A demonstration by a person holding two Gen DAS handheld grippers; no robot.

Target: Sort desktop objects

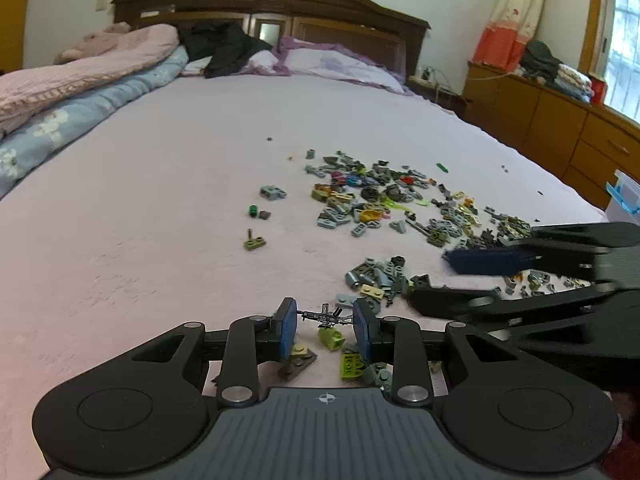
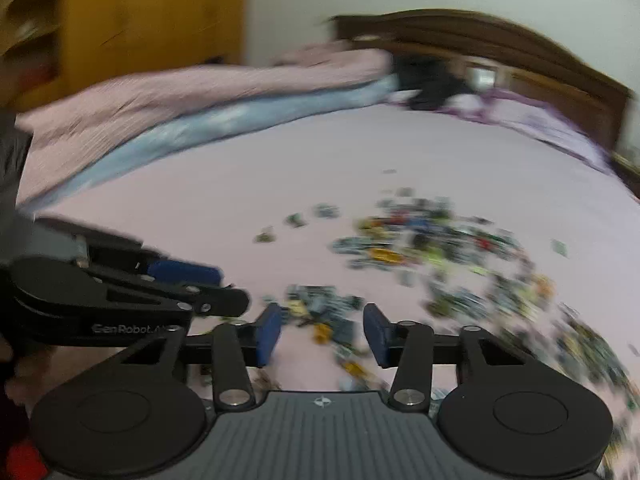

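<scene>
Many small toy building pieces lie scattered on a pink bedsheet (image 1: 160, 200), most in a big pile (image 1: 400, 200). My left gripper (image 1: 325, 322) is shut on a small black toy gun piece (image 1: 326, 316), held between its blue pads just above the sheet. Lime green pieces (image 1: 332, 338) and a dark plate (image 1: 294, 366) lie under it. My right gripper (image 2: 320, 334) is open and empty over a small cluster of pieces (image 2: 320, 304); that view is motion-blurred. The right gripper shows in the left wrist view (image 1: 500, 276), and the left gripper in the right wrist view (image 2: 192, 284).
Folded pink and blue quilts (image 1: 60, 100) lie along the bed's left side. Pillows (image 1: 336, 64) and a dark garment (image 1: 224, 48) sit by the wooden headboard. A wooden cabinet (image 1: 560, 120) and a clear plastic box (image 1: 624, 200) stand at the right.
</scene>
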